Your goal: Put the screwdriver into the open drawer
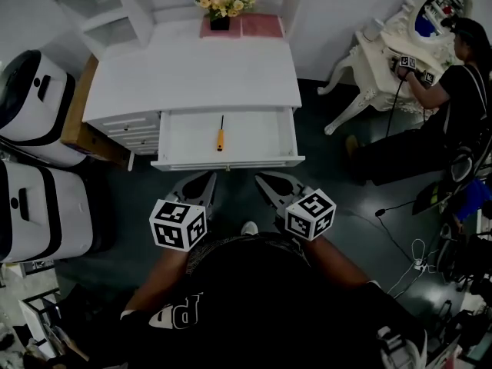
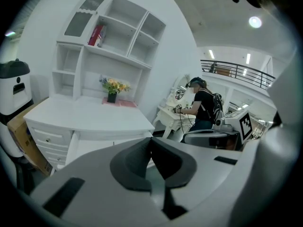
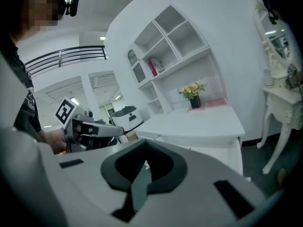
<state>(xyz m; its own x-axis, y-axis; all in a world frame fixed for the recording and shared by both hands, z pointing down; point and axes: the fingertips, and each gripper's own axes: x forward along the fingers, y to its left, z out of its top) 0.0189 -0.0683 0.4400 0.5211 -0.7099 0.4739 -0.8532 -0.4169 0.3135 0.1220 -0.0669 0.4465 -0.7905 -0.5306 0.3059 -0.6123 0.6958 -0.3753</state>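
Drawer (image 1: 184,143) holds screwdriver (image 1: 221,134), apart from closed empty left tool (image 1: 206,181) and right tool (image 1: 263,181)

Staged furniture set inside a large hall, not a lived-in home.
- White desk (image 1: 192,71) with shelf unit (image 2: 118,32) and flowers (image 1: 221,3) at its back.
- Ornate dressing table (image 1: 382,60) to the desk's right, with a person (image 1: 453,91) working at it.
- White machines (image 1: 31,98) to the desk's left.
- Loose cables (image 1: 417,254) on the dark floor (image 1: 338,206) right of the desk.
- Balcony railing (image 2: 236,69) and ceiling lights (image 2: 255,21) beyond the desk.

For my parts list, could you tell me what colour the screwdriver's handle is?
Orange; the screwdriver handle shows best in the head view.
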